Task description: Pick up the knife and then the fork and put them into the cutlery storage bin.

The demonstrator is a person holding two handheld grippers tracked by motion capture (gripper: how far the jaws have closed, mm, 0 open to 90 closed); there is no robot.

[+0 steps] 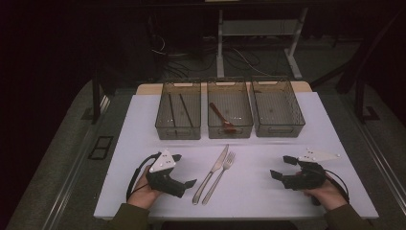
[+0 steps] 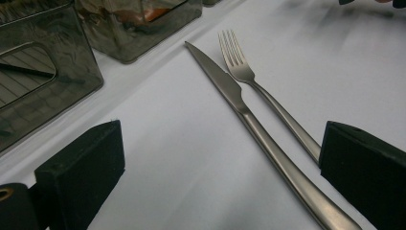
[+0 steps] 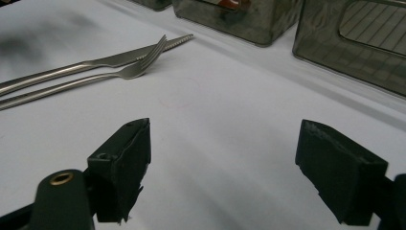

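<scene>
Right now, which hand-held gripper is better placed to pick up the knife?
Left. The left hand-held gripper is open and sits close beside the knife, whose handle already runs between its jaws in the left gripper view. The right hand-held gripper is farther away, beyond the fork.

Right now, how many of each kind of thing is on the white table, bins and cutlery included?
Clear smoky plastic bins: 3
Dark chopsticks in the left bin: 2
Reddish spoon in the middle bin: 1
Steel knife: 1
Steel fork: 1
Total: 8
</scene>
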